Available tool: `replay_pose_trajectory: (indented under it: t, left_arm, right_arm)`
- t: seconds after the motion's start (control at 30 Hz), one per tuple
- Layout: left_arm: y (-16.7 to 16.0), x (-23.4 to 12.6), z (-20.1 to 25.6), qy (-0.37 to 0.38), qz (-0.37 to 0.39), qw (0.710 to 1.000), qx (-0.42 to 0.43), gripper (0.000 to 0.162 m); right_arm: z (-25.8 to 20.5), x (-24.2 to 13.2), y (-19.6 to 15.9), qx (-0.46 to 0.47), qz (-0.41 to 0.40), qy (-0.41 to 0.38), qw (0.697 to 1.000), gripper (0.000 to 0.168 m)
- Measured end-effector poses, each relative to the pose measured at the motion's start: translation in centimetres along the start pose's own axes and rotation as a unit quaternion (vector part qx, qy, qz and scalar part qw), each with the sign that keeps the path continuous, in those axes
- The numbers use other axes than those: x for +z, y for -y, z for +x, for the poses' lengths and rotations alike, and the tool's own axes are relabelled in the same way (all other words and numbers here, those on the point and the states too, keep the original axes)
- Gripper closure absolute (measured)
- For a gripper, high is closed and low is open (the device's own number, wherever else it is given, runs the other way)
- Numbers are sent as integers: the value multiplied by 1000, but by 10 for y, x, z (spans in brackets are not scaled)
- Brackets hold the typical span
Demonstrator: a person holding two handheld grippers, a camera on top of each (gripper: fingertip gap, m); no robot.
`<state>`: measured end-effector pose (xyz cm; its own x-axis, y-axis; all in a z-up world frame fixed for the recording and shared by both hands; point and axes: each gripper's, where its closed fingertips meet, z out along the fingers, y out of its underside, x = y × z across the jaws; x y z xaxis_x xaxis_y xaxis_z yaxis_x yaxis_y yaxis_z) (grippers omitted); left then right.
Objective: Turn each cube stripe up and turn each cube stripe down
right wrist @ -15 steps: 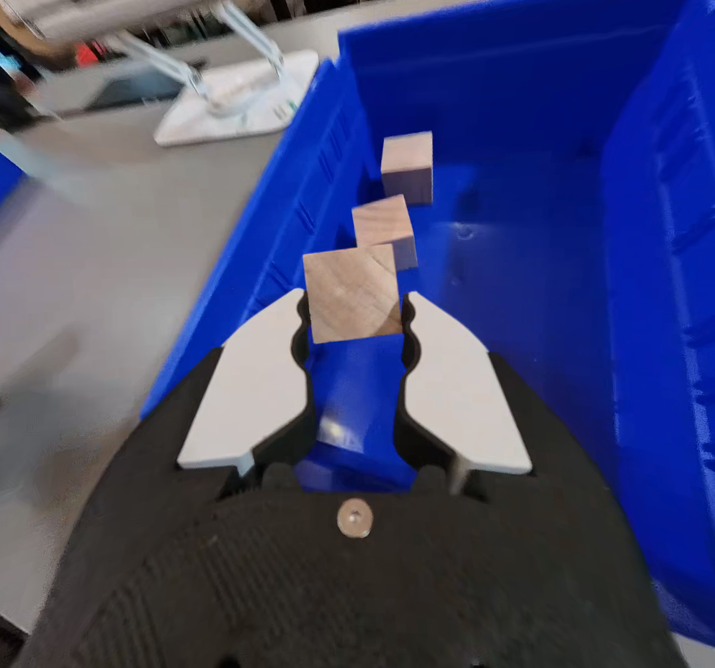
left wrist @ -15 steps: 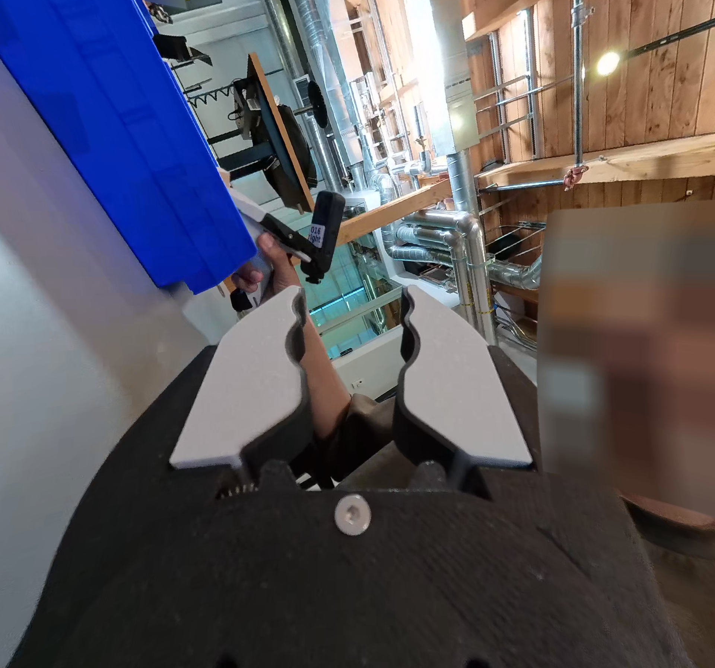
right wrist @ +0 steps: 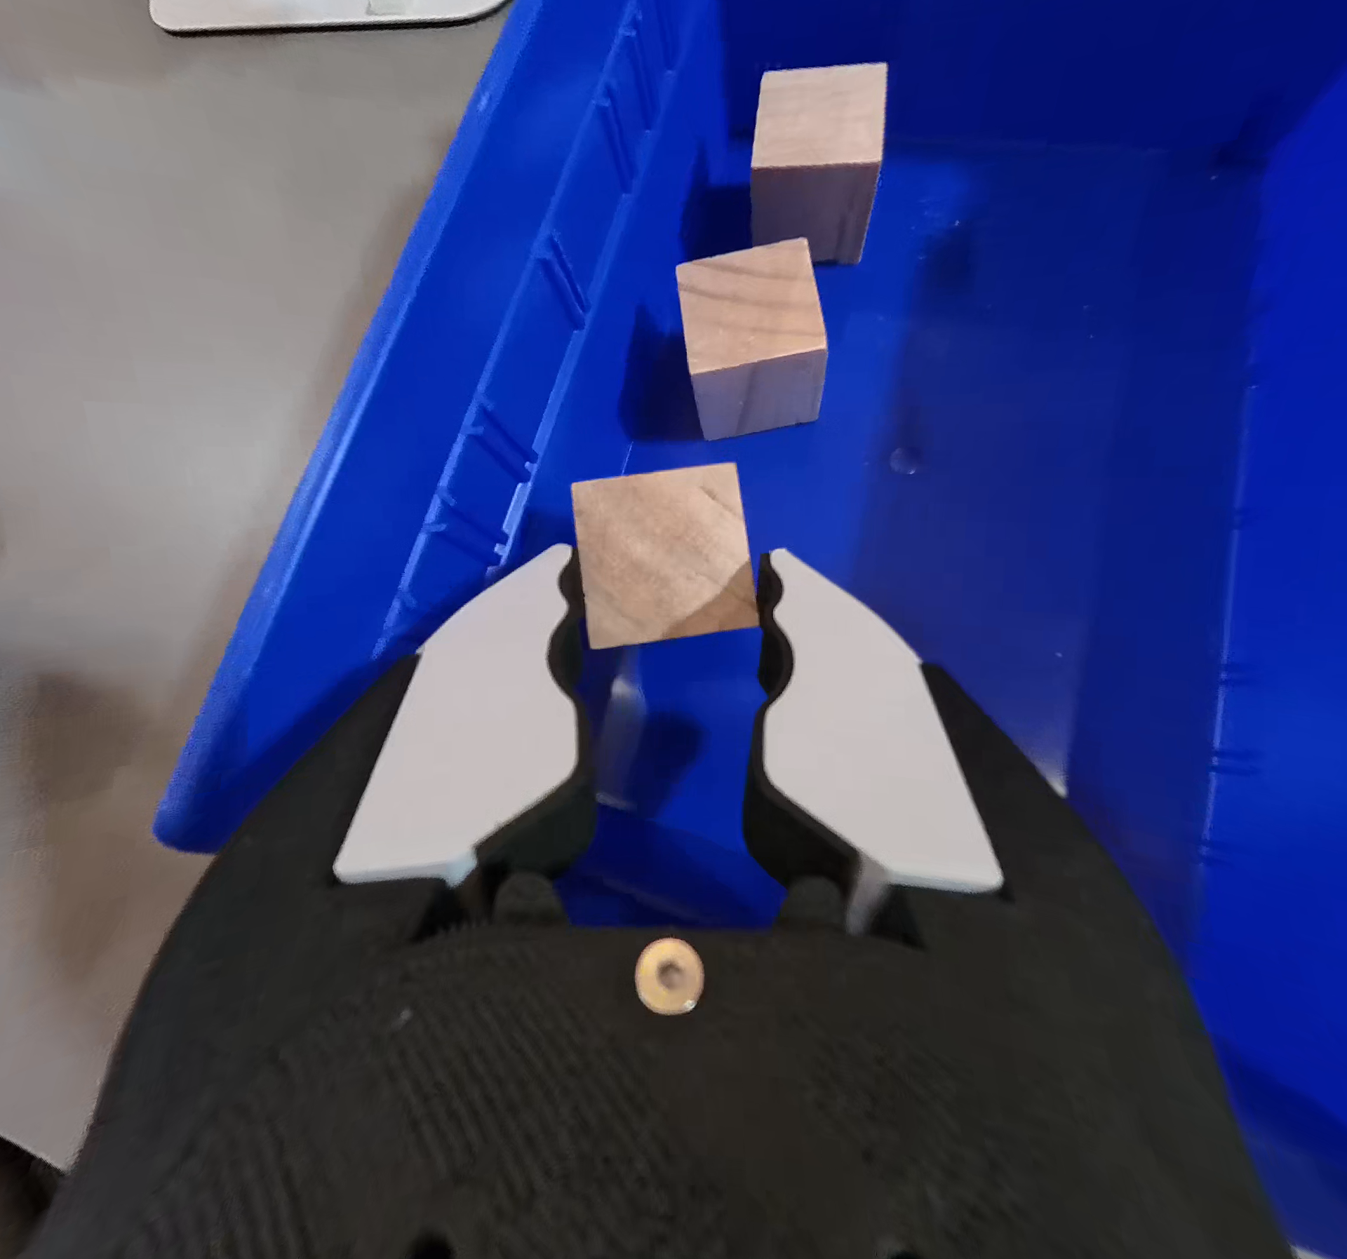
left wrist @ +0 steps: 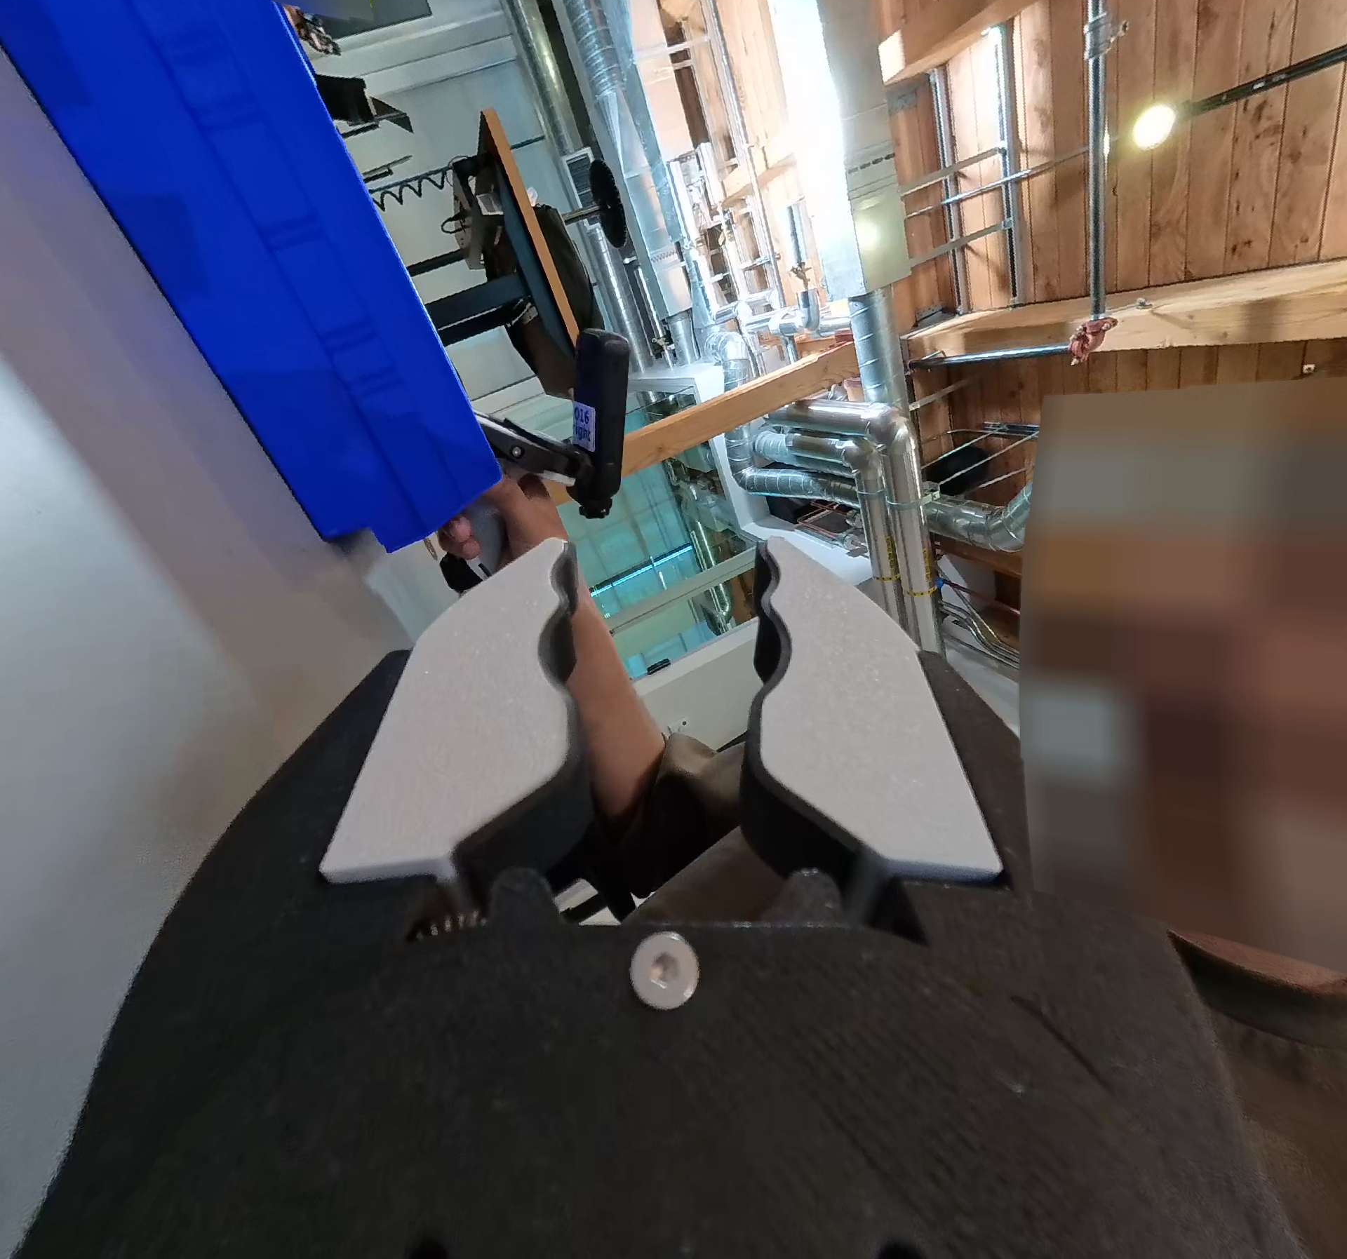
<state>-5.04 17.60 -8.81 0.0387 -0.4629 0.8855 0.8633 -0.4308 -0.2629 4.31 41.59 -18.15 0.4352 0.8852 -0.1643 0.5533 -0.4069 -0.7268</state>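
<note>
Wooden cube [right wrist: 662,553], pinched between the right gripper [right wrist: 665,572] fingertips above the blue bin [right wrist: 466,379]; two more cubes just ahead. We judged it light, stiff, smooth-faced: grip opposite flat sides. Left gripper [left wrist: 663,572] stood open, empty, outside the bin.

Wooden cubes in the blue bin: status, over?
Right hand-held gripper shut on nearest cube. Left hand-held gripper open, empty. Two cubes wait. No stripe visible.
</note>
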Motion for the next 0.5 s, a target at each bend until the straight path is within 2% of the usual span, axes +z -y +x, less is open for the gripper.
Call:
replay_pose_trajectory:
  t: [0.2,0.33,0.43,0.5]
  left_arm:
    - [0,-2,-1,5,0,1000,4,115]
    - [1,-3,-3,8,1,1000,4,115]
    - [2,-4,-3,10,0,1000,7,115]
    - [3,-4,-4,11,-1,1000,10,115]
  right_arm:
    - [2,2,0,-5,0,-9,1000,123]
    - [1,-5,11,0,32,-6,999,117]
    - [2,-21,34,6,106,-1,994,118]
    - [-2,-54,68,-3,241,8,971,134]
